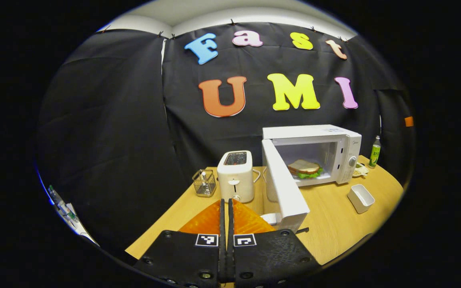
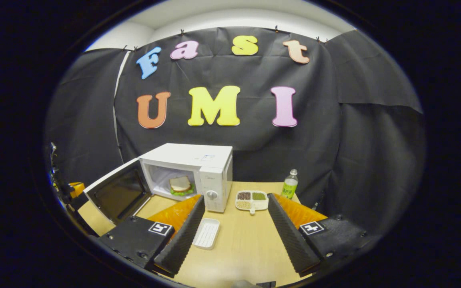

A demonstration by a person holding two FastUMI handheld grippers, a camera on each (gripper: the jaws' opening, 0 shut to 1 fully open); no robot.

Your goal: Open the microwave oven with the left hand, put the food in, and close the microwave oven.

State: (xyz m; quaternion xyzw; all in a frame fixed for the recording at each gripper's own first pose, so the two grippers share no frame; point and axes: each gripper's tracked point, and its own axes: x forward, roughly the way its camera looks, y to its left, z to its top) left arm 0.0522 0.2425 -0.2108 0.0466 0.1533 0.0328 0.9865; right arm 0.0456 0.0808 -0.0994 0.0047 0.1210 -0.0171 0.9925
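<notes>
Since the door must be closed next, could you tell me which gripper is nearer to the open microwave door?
Left. The left gripper sits just beside the microwave door's outer edge, shut; the right gripper is open, off toward the control-panel side.

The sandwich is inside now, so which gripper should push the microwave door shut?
Left, probably. In the left gripper view, the left gripper sits shut, right by the outer edge of the open door. The right gripper is open, facing the microwave front, farther from that edge. The sandwich is already inside.

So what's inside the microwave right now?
A sandwich with green lettuce lies inside the open microwave. Its filling beyond the lettuce cannot be seen.
</notes>
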